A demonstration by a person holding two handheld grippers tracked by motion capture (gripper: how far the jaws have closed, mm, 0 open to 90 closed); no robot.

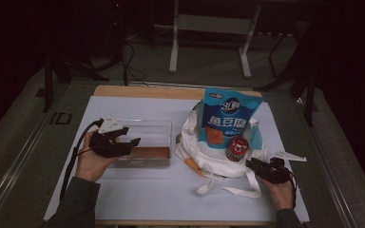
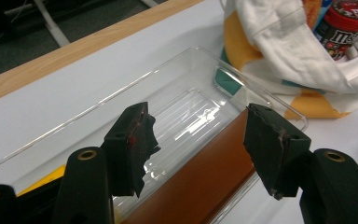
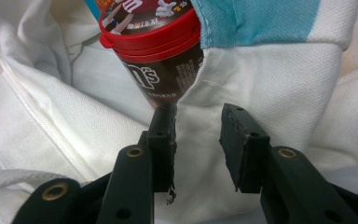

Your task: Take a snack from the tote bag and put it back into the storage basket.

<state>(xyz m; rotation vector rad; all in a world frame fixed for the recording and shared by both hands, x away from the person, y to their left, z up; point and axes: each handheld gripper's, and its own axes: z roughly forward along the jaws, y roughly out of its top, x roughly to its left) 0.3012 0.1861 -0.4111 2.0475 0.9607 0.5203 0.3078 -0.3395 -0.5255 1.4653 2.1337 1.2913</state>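
Observation:
A clear plastic box [image 1: 147, 126] [image 2: 121, 89] lies left of centre with a brown slab [image 1: 145, 153] [image 2: 200, 186] along its near wall. My left gripper [image 1: 126, 137] [image 2: 200, 144] hovers over that side, jaws open and straddling the slab without pressing it. To the right a white tote bag [image 1: 195, 142] [image 2: 289, 51] [image 3: 270, 102] holds a blue snack pouch [image 1: 230, 114] and a red-lidded M&M's can [image 1: 236, 148] [image 2: 349, 23] [image 3: 154, 51]. My right gripper [image 1: 256, 165] [image 3: 198, 140] sits at the bag's near rim, open, with white fabric between its jaws just below the can.
A white mat [image 1: 138, 194] covers the wooden table [image 1: 147, 91]. The bag's strap [image 1: 228, 190] loops toward the front edge. Something yellow [image 2: 42, 179] peeks out beside the left jaw. A stand's metal legs [image 1: 173, 42] rise on the floor beyond the table.

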